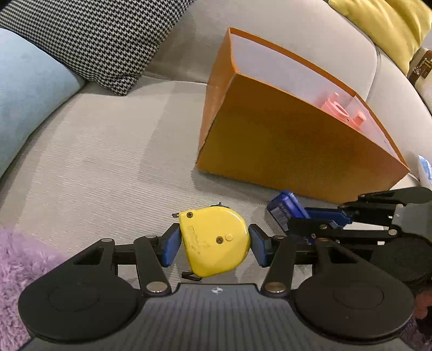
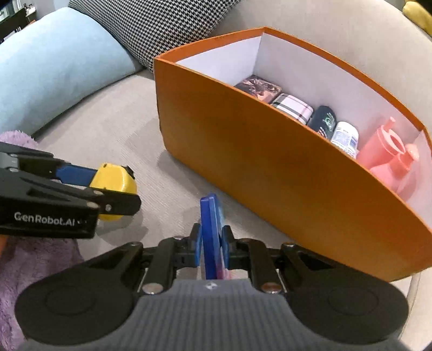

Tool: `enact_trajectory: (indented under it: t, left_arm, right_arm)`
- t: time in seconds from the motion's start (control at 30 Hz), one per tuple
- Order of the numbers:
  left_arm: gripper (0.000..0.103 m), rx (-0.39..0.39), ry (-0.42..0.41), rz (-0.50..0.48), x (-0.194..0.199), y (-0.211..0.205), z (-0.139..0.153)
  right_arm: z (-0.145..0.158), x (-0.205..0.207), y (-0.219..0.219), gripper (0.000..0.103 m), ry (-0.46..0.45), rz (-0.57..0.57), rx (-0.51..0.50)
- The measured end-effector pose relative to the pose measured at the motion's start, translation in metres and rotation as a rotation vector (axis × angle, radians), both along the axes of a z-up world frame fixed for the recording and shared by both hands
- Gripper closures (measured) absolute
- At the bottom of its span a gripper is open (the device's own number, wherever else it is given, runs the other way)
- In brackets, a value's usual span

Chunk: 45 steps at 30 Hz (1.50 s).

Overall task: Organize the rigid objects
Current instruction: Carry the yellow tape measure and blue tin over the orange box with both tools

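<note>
My left gripper [image 1: 214, 243] is shut on a yellow tape measure [image 1: 214, 241], its blue pads pressing both sides; it also shows in the right wrist view [image 2: 114, 181]. My right gripper [image 2: 212, 243] is shut on a thin blue box [image 2: 212, 235] held on edge; the box also shows in the left wrist view [image 1: 286, 209]. Both are above the grey sofa seat, in front of an orange box [image 2: 270, 172] with a white inside. The box holds two tins, a dark container, a white bottle [image 2: 345, 139] and a pink bottle [image 2: 388, 154].
A houndstooth cushion [image 1: 89, 40] and a light blue cushion [image 2: 54, 67] lie behind on the left. A yellow cushion [image 1: 388, 24] is at the back right. A purple fluffy cloth [image 2: 27, 264] lies at the near left.
</note>
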<state>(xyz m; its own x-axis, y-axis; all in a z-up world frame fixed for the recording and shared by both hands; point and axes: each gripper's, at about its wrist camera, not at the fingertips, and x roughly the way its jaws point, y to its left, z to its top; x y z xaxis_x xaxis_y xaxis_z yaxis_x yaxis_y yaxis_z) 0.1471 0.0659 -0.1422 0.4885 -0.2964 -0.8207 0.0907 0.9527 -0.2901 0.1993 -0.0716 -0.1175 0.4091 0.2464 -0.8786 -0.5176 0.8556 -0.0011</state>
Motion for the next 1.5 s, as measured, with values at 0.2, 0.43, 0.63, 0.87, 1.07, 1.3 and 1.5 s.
enact_trajectory:
  t: [0.2,0.43,0.63,0.87,1.07,1.3,1.5]
  left_arm:
    - [0.041,-0.016,0.019,-0.023,0.007,-0.003,-0.004]
    - [0.041,-0.014,0.019,-0.068,0.010,-0.012,-0.007]
    - [0.041,-0.019,-0.001,-0.085,0.005,-0.012,0.002]
    - [0.041,-0.095,-0.034,-0.159,-0.002,-0.019,0.053]
    - [0.041,-0.130,-0.105,-0.220,0.023,-0.029,0.122]
    - [0.041,-0.133,-0.078,-0.236,0.087,-0.058,0.158]
    - [0.041,-0.078,0.111,-0.238,0.137,-0.085,0.103]
  right_arm:
    - [-0.006,0.014,-0.016,0.086,0.027,-0.047,0.001]
    - [-0.005,0.021,-0.029,0.086,0.045,-0.050,0.046]
    - [0.011,0.008,-0.032,0.090,0.051,-0.025,0.098]
    - [0.057,-0.013,-0.051,0.090,-0.023,-0.036,0.167]
    - [0.119,-0.012,-0.082,0.090,-0.130,-0.085,0.261]
    - [0.154,0.030,-0.121,0.089,-0.234,-0.232,0.302]
    - [0.124,0.067,-0.139,0.089,-0.187,-0.319,0.317]
